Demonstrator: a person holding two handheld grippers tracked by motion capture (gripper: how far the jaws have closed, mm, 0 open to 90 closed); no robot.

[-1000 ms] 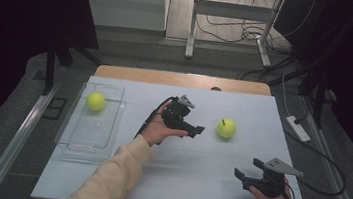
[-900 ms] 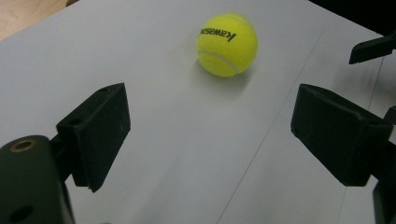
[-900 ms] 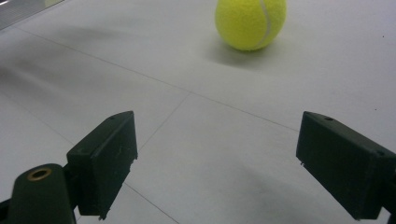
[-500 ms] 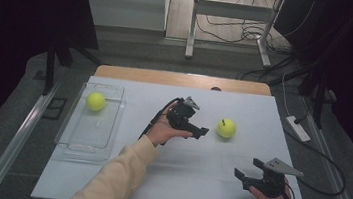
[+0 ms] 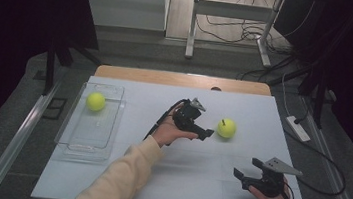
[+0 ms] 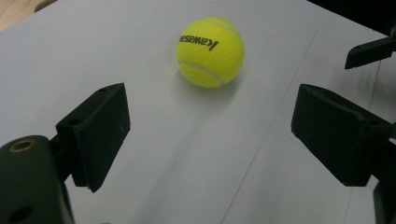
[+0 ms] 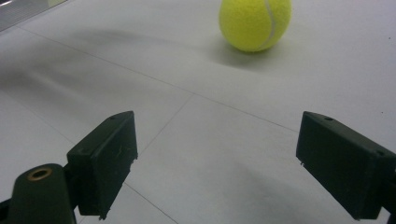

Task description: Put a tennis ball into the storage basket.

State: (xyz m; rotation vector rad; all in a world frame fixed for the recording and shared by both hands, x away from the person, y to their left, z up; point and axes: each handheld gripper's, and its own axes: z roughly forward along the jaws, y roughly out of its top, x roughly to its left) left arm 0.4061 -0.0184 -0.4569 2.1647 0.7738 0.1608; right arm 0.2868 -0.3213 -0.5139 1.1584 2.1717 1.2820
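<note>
At the near right of the white table (image 5: 194, 192) we rest our right gripper (image 5: 246, 169), jaws spread wide and holding nothing; in the right gripper view its two black fingers (image 7: 105, 161) frame bare tabletop, with the loose tennis ball (image 7: 255, 22) well beyond them. Farther in, near the middle of the table, our left gripper (image 5: 204, 131) points toward that same ball (image 5: 226, 128) — its tips sit just beside the ball on the ball's left, not touching it as far as we can see. In the left gripper view the fingers (image 6: 100, 133) stand wide apart and empty, and the ball (image 6: 210, 51) lies on the table ahead of them, roughly centred between the two pads but not yet between them. Far to the left, the clear tray (image 5: 75, 141) already holds a second ball (image 5: 95, 101) near its far end. We judge the work to be gathering the balls into the tray, and it looks about half done: one ball is in, one is out on the table. What is left, in our reading, is to bring the left gripper forward around the loose ball, close on it, carry it leftward and set it in the tray — none of that has begun.
</note>
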